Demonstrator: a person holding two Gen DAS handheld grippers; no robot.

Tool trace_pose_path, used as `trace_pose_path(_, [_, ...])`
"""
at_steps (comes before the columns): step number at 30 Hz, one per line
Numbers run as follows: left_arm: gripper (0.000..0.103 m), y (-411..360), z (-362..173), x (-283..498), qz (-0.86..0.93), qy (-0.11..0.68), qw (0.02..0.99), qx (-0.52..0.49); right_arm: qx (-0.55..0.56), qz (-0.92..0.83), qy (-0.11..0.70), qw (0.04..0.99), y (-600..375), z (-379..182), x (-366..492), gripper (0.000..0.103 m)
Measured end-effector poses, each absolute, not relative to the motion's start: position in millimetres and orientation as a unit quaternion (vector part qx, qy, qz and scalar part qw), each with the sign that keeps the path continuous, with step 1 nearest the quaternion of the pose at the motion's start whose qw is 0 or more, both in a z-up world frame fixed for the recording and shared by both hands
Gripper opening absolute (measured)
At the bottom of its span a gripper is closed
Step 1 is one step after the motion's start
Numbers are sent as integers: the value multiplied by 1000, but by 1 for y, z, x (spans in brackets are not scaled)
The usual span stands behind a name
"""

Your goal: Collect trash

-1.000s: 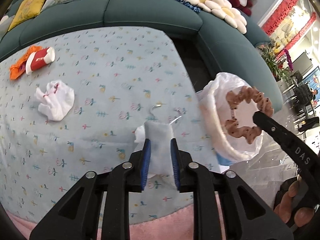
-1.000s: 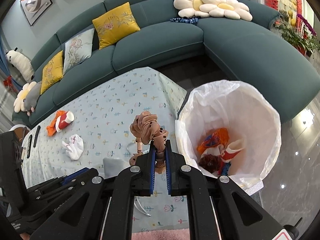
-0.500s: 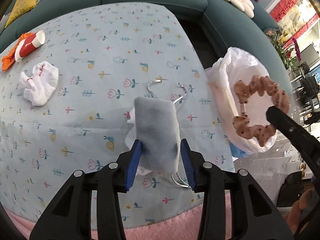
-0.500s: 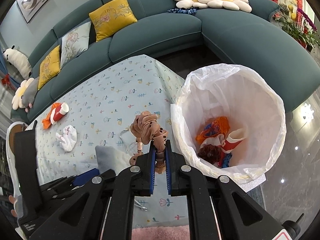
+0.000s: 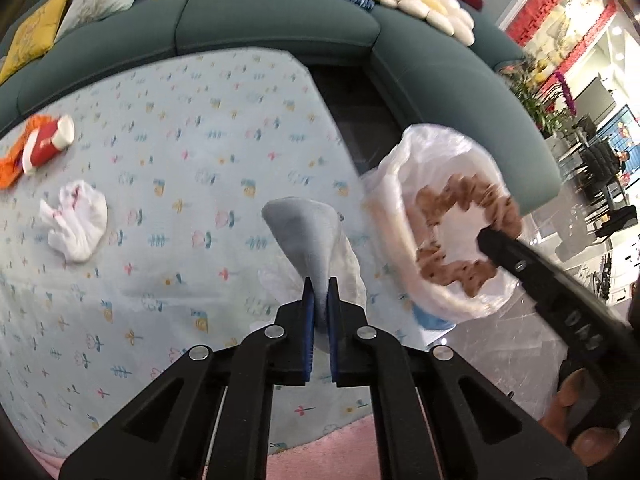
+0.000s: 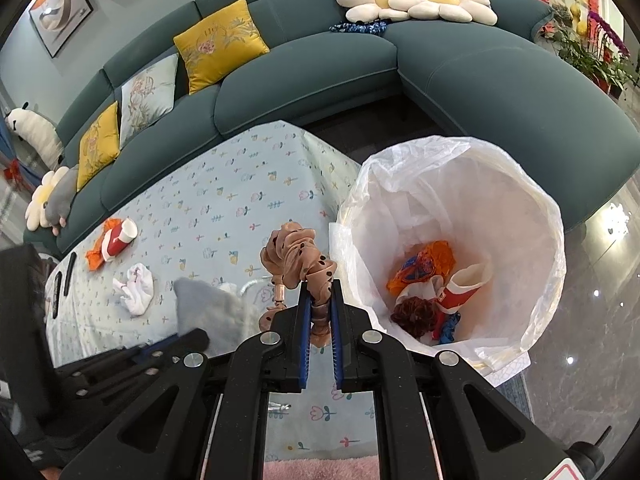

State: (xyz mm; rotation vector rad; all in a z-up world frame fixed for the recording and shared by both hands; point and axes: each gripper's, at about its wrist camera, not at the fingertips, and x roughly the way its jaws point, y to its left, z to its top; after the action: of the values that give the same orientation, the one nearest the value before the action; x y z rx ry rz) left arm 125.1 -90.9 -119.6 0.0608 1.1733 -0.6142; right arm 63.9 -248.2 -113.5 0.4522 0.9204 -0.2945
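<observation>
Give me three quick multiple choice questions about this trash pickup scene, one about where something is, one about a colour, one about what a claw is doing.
1. Where is the red paper cup lying?
A. on the tablecloth
B. on the sofa
C. on the floor

2. What colour is the bin liner?
A. black
B. white
C. blue

3. What is the left claw doing?
A. hanging open
B. closed on nothing
C. clamped on a grey cloth

Answers: 1 A, it rests on the flowered cloth; 2 B, the bag is translucent white; 3 C, grey fabric is pinched between the blue pads.
</observation>
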Motion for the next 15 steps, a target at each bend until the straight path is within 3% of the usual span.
trace_pose_path(8, [6,-95,-79,132,-299,521,799,4,206,-141,421,872,-253,-92,61,8])
trace_pose_path(15, [9,-90,-88,135,-293,545,785,-9,209,-134,417,875,-250,-89,58,8])
